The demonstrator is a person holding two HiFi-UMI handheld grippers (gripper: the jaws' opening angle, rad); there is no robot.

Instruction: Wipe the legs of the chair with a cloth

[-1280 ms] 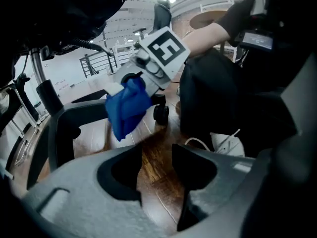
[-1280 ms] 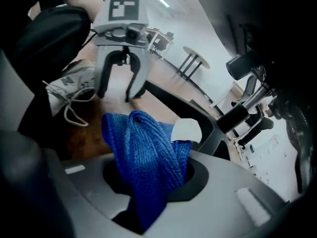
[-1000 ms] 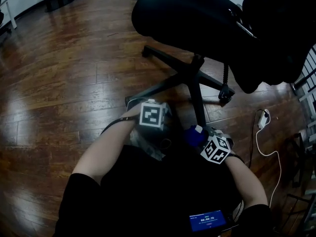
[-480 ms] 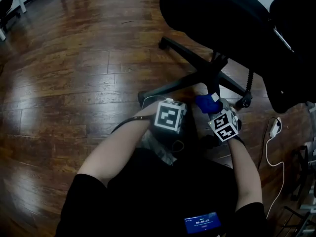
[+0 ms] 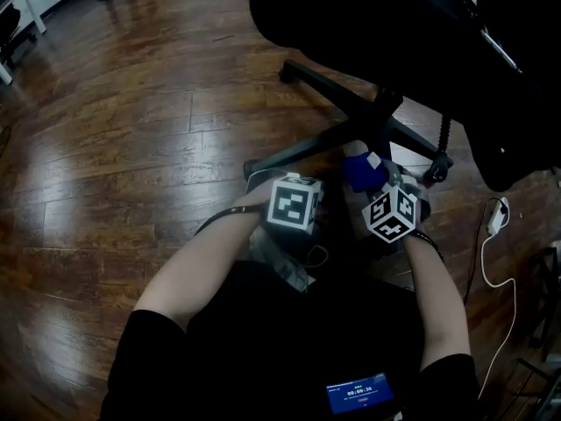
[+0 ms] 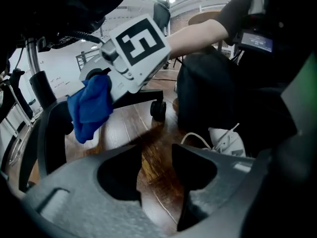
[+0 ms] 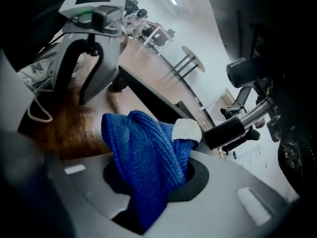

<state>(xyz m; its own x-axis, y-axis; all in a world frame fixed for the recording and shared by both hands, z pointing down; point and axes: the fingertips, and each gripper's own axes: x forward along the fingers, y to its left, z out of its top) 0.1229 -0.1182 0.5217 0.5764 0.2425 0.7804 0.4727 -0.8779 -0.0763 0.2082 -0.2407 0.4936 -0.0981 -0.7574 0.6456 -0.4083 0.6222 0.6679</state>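
Observation:
The black office chair's five-armed base (image 5: 379,121) stands on the wooden floor under its seat. One of its legs (image 5: 298,154) runs toward me. My right gripper (image 5: 375,187) is shut on a bunched blue cloth (image 5: 363,171), held just beside the leg near the hub. In the right gripper view the cloth (image 7: 146,155) fills the jaws, with a black leg (image 7: 153,100) and the chair column (image 7: 237,125) behind it. My left gripper (image 5: 302,204) hovers beside it. Its jaws (image 6: 156,157) stand slightly apart with only floor showing between them. The left gripper view also shows the cloth (image 6: 89,105).
A white power strip (image 5: 496,216) with its cable (image 5: 501,279) lies on the floor at the right. A chair caster (image 6: 158,110) and my white shoe (image 6: 225,140) sit close to the left gripper. A small device with a blue screen (image 5: 359,395) hangs at my waist.
My right gripper has carried the blue cloth away from my body, forward to the chair base. The left gripper has stayed about where it was.

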